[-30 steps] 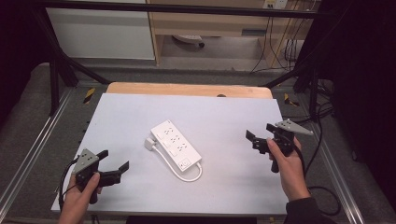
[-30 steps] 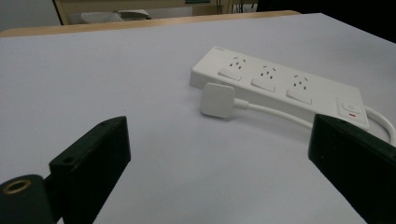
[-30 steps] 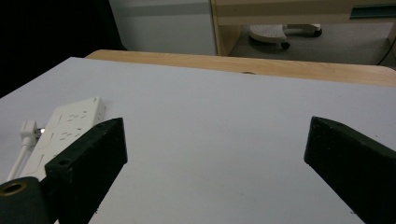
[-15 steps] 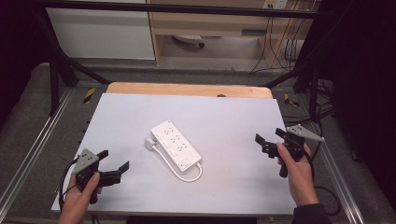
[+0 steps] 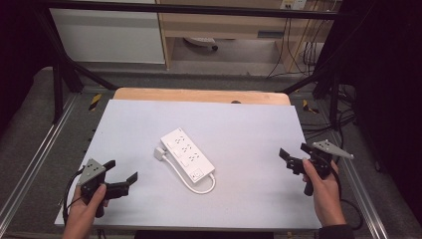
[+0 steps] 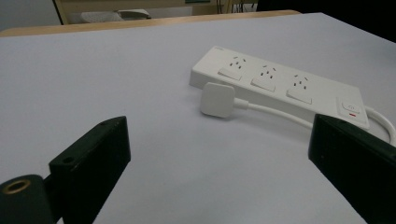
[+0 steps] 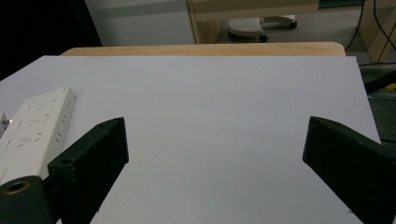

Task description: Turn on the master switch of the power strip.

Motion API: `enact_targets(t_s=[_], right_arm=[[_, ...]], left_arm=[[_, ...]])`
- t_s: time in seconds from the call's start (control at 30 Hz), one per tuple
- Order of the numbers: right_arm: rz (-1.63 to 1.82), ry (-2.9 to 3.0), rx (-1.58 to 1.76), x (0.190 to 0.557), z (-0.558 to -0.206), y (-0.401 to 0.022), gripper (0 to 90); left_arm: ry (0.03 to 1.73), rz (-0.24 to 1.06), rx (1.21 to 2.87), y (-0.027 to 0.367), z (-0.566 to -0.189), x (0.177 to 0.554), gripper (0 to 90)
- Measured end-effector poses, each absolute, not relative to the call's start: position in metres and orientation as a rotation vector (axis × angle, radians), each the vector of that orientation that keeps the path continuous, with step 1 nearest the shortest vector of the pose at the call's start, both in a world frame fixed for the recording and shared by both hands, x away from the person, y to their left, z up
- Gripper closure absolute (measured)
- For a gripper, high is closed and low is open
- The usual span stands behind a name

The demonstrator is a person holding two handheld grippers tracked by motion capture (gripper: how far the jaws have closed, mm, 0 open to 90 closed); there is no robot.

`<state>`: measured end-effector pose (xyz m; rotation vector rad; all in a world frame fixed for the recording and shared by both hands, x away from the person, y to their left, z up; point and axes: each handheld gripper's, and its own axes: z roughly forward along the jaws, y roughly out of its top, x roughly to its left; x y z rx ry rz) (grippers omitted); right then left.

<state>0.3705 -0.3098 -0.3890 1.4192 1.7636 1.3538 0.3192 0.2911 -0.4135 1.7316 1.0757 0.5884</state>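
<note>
Since the earlier frames, the right tool (image 5: 294,158) has drifted rightward, away from the power strip (image 5: 187,155), and now sits at the right edge of the desk (image 5: 249,124), held in the right hand (image 5: 324,191). Its jaws stand wide apart with nothing between them; the right gripper view shows bare grey surface beyond them and the strip's end at far left (image 7: 32,130). The left tool (image 5: 122,177) has kept its place at the near left corner, gripped by the left hand (image 5: 87,211), jaws likewise spread and empty, pointing right toward the strip.

The white power strip lies near the middle of the desk, set diagonally, its switch end nearer the person. Its white cord (image 5: 191,183) loops round from that end and runs along the strip's left side to the square plug (image 5: 159,153), which rests flat just beside the strip's far end. In the left gripper view the plug (image 6: 217,99) lies just in front of the strip (image 6: 280,84), well apart from both jaws.
</note>
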Motion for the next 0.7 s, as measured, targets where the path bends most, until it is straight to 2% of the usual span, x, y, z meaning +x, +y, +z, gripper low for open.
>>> enact_targets(t_s=[0.7], right_arm=[[1.324, 1.781, 1.442, 0.355, -0.419, -0.317, 7.6]], left_arm=[[1.078, 0.588, 1.732, 0.291, -0.414, 0.319, 5.6]])
